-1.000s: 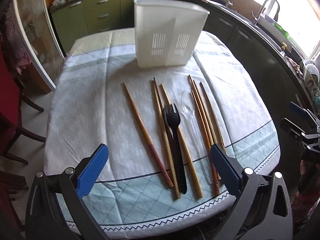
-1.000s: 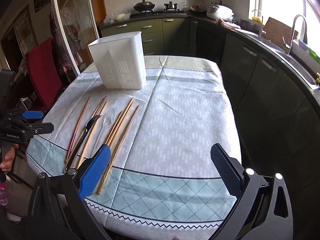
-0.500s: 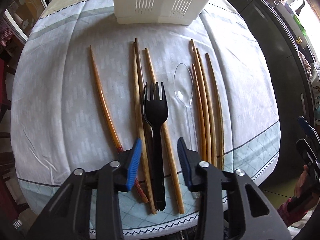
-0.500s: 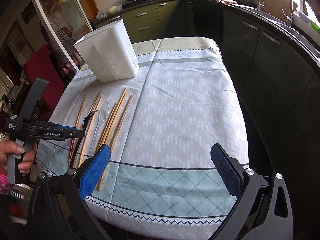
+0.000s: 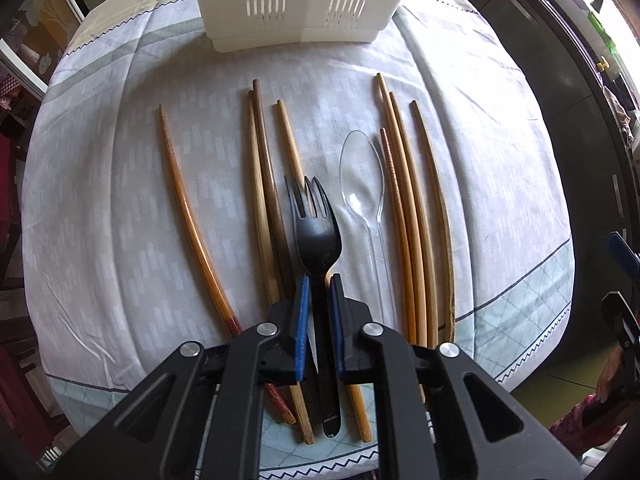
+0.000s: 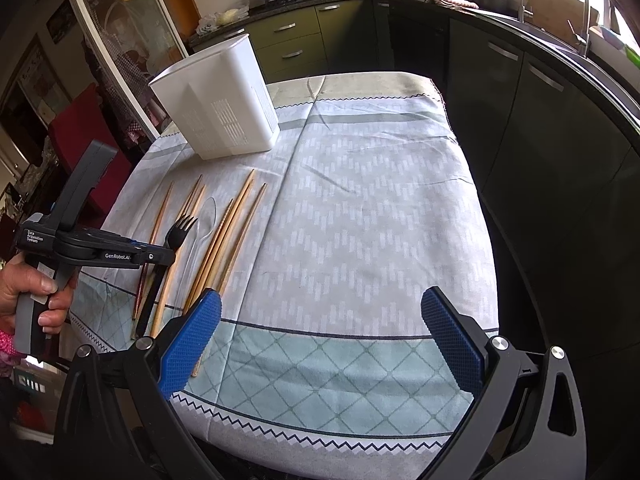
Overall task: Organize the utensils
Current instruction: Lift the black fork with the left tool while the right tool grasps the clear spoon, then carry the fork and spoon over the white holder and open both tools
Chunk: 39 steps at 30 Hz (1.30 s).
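A black plastic fork (image 5: 318,236) lies on the tablecloth among several wooden chopsticks (image 5: 404,208) and a clear plastic spoon (image 5: 362,184). My left gripper (image 5: 319,284) is shut on the fork's handle, low over the table; it also shows in the right wrist view (image 6: 160,256). A white slotted utensil holder (image 5: 296,4) stands upright at the far side, also in the right wrist view (image 6: 224,100). My right gripper (image 6: 320,320) is open and empty above the table's near edge, to the right of the utensils.
The table has a pale patterned cloth (image 6: 360,208) with a teal checked border. Dark kitchen cabinets (image 6: 540,120) run along the right side. A red chair (image 6: 80,128) stands at the left.
My left gripper has moved forward and down over the utensils and closed from wide open onto the fork's handle. My right gripper stays open and has shifted little.
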Tool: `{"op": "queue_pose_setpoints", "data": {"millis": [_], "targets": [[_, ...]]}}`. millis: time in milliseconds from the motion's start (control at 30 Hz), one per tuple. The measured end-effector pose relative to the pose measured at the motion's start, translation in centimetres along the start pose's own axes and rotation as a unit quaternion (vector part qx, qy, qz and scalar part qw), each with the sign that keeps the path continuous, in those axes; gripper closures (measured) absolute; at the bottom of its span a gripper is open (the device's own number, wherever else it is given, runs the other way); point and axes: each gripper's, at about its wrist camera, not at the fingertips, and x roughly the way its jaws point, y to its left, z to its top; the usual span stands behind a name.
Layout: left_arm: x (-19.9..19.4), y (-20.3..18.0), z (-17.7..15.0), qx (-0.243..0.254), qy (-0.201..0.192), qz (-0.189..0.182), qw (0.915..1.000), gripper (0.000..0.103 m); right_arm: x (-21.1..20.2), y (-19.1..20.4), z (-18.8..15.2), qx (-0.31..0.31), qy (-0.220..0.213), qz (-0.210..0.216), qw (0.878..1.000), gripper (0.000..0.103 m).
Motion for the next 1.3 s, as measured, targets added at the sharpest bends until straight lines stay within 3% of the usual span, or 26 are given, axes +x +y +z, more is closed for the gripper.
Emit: {"op": "queue_pose_setpoints", "data": {"millis": [267,567,700,833,933,1000,1100,1300], "targets": [[1.1,-2.2,2.0,0.013,-0.005,0.004,0.9999,0.095,0.8,2.0,1.0,-0.026,0.006,0.003,1.000,0.004],[-0.5,-1.6,4.7,-0.001,-0.036,-0.011,0.9993,0.096,3.1,4.4,3.0,-0.038,0.040,0.026,0.998,0.005],[-1.6,-0.6,5.4,-0.014,-0.058,-0.006,0.9982,0.096,5.7,6.4,4.4,-0.036,0.086,0.065,0.994,0.017],[-1.9,1.3,3.7,-0.024,-0.075,-0.002,0.9969,0.095,9.1,9.2,5.5,-0.040,0.136,0.084,0.986,0.031],[-2.7,3.4,2.3,-0.025,-0.079,-0.001,0.9966,0.095,11.9,10.6,6.0,-0.030,0.172,0.094,0.980,0.045],[-2.8,3.9,2.3,-0.026,-0.080,-0.002,0.9965,0.095,13.2,11.4,6.0,-0.024,0.186,0.093,0.978,0.062],[-3.1,4.7,1.7,-0.026,-0.082,-0.002,0.9963,0.095,14.3,12.7,6.0,-0.024,0.199,0.094,0.975,0.077],[-3.2,5.4,1.3,-0.024,-0.086,-0.001,0.9960,0.095,15.7,13.9,6.0,-0.028,0.221,0.058,0.973,0.077]]}}
